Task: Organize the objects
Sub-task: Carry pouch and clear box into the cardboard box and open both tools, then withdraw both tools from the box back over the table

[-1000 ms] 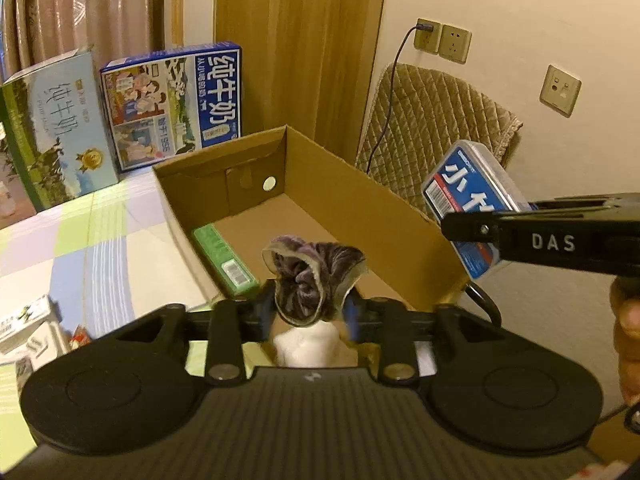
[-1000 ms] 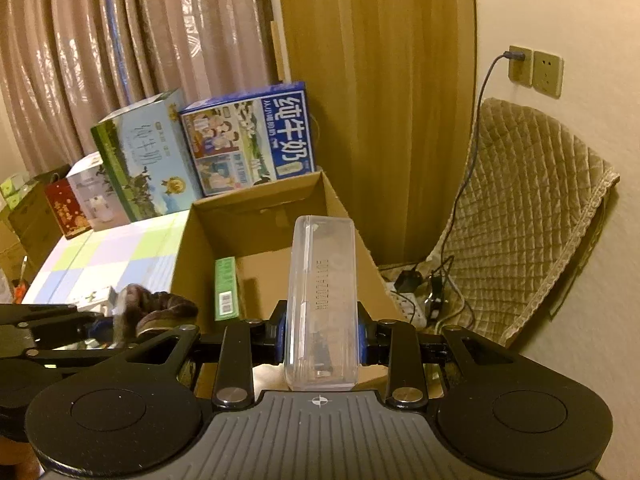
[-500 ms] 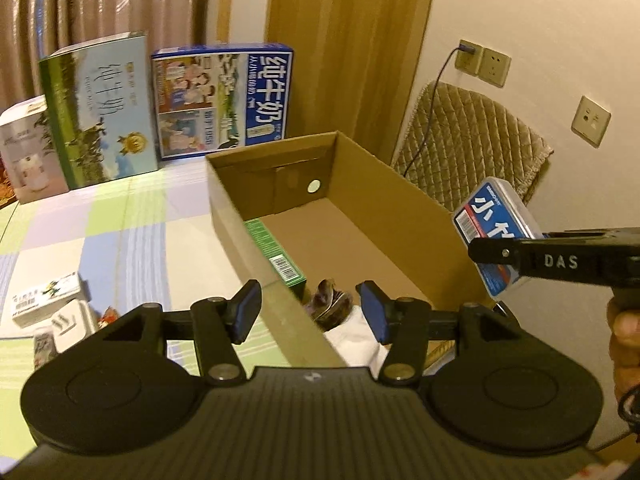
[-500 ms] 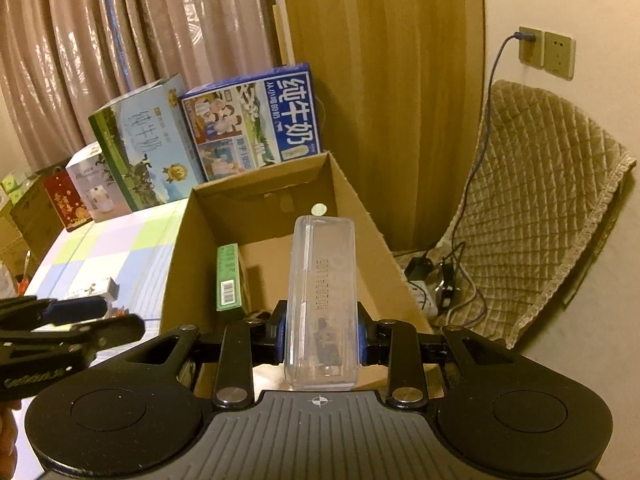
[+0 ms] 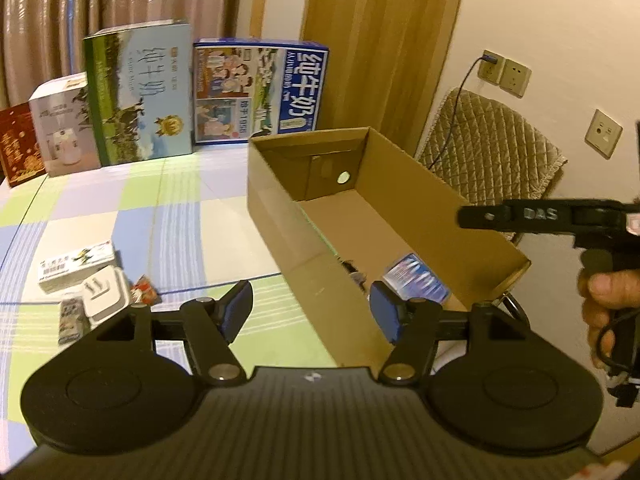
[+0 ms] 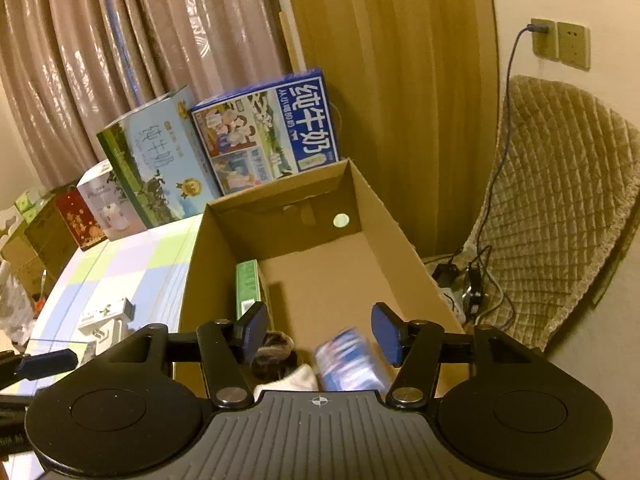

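Blue-labelled case (image 6: 350, 362) now lies blurred in the box (image 6: 404, 240), dropped from the right gripper (image 6: 319, 334); both grippers, left gripper (image 5: 311, 312) included, gape empty, ready for table items.

blue-labelled case (image 6: 350, 360) motion-blurred, sock (image 6: 276, 354) half hidden

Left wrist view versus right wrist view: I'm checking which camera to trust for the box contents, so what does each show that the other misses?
Only the left wrist view shows the hand holding the right gripper.

Only the right wrist view shows the green box and the dark sock inside the cardboard box.

Both show the blue-labelled clear case in the box and the small white items on the table.
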Demonstrator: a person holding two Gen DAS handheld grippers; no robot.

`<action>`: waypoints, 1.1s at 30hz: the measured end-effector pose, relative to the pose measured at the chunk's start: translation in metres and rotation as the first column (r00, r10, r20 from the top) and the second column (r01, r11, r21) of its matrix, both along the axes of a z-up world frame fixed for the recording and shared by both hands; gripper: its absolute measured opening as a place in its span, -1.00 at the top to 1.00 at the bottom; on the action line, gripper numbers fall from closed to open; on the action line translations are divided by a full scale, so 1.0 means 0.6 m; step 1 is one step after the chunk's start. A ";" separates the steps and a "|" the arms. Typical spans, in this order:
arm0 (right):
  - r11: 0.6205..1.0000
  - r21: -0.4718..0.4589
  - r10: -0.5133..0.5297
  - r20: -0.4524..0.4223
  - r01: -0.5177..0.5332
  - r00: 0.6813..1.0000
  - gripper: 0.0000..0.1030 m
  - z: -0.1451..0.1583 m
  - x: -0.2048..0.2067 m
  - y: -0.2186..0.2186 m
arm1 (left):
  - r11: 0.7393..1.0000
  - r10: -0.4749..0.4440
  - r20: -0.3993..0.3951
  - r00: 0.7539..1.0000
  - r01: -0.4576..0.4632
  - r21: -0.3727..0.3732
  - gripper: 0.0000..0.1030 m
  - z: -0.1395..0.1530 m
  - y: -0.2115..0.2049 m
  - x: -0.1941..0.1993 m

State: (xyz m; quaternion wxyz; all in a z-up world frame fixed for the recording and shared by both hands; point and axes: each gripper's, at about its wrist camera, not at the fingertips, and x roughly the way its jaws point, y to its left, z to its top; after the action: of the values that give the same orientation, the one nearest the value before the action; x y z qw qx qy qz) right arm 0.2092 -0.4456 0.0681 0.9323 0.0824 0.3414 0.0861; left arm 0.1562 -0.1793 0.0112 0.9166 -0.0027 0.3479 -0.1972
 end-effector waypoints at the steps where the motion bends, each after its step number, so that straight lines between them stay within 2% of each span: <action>1: 1.000 -0.005 -0.001 0.000 0.001 1.000 -0.11 0.000 -0.009 -0.001 | 1.000 0.006 -0.002 1.000 -0.006 -0.002 -0.19 -0.001 0.006 -0.003; 10: 0.999 -0.011 -0.032 -0.001 0.032 0.999 -0.49 0.017 -0.099 0.007 | 0.999 0.052 -0.012 0.999 -0.052 -0.001 -0.37 0.002 0.050 -0.041; 21: 1.000 -0.003 0.023 0.021 -0.023 1.000 -0.85 0.059 -0.178 0.077 | 0.995 0.097 0.028 0.995 -0.097 -0.004 -0.66 0.034 0.106 -0.099; 23: 0.999 -0.005 0.033 0.022 -0.033 0.999 -0.89 0.063 -0.189 0.091 | 0.994 0.106 0.039 0.994 -0.106 -0.003 -0.78 0.040 0.117 -0.110; 29: 0.997 -0.012 0.073 0.032 -0.073 0.997 -0.96 0.071 -0.208 0.127 | 0.988 0.155 0.070 0.985 -0.156 0.014 -0.94 0.050 0.152 -0.137; 33: 0.994 -0.026 0.103 0.031 -0.102 0.994 -0.96 0.072 -0.213 0.152 | 0.980 0.192 0.086 0.978 -0.195 0.025 -0.97 0.056 0.177 -0.149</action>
State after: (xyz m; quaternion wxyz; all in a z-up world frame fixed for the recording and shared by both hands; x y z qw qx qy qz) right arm 0.0815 -0.3544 0.1113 0.9330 0.0521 0.3311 0.1312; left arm 0.0666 -0.0731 0.0448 0.9450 -0.0131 0.3109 -0.1011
